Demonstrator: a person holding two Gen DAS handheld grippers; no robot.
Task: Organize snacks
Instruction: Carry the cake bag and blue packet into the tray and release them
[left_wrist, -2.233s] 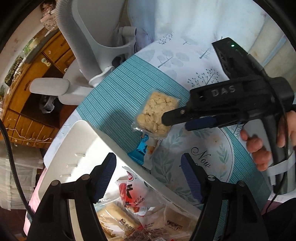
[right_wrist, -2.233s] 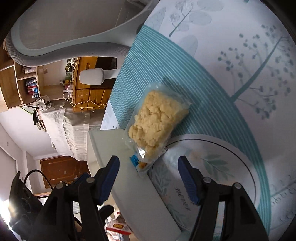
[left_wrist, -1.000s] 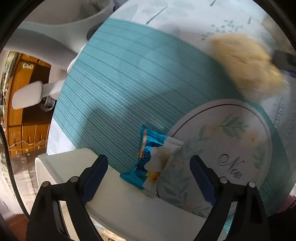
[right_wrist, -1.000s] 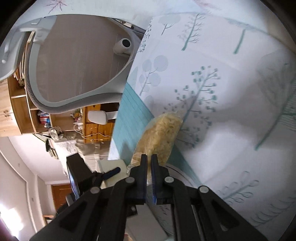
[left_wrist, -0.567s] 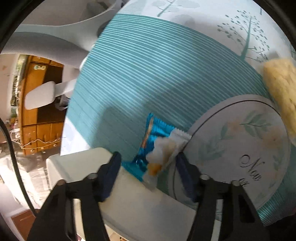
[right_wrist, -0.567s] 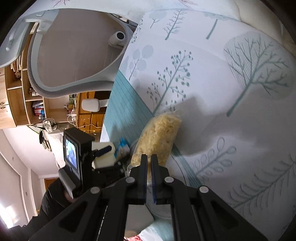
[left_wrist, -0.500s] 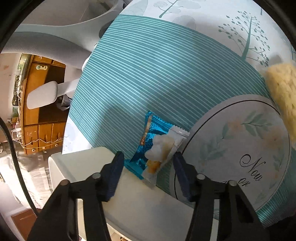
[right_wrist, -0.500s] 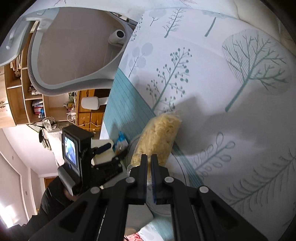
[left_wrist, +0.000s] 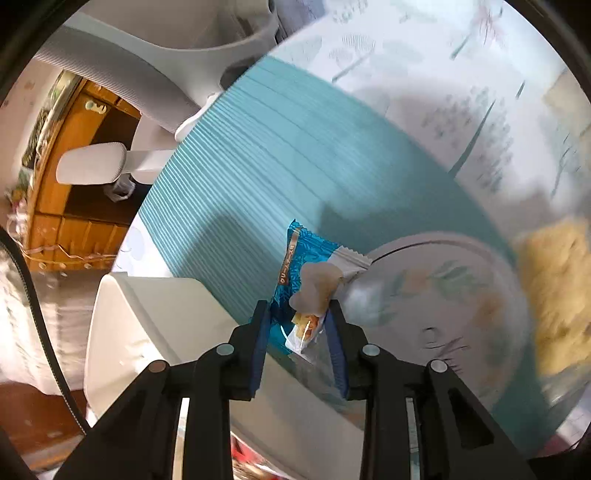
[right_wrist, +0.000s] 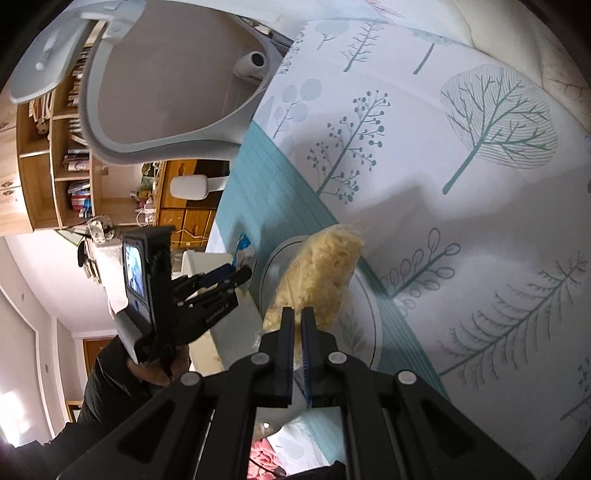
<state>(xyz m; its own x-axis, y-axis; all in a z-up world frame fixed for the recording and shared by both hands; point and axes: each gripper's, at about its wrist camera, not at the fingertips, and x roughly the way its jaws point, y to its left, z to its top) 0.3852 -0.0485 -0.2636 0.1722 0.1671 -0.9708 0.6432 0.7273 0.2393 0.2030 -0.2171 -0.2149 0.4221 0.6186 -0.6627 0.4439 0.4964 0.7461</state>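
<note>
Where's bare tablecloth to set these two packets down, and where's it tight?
Free: the teal striped band between the chair and the round floral print, and the white tree-print cloth beyond the yellow snack bag. Tight: by the white bin, where the left gripper is closing on the blue packet.

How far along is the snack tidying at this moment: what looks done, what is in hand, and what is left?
Done: some packets already lie in the white bin, glimpsed at the bottom edge. In hand: the right gripper is shut on the clear bag of yellow snacks; the left gripper is closing around the blue-and-white snack packet, pads at its sides. Left: both packets still have to go into the bin.
</note>
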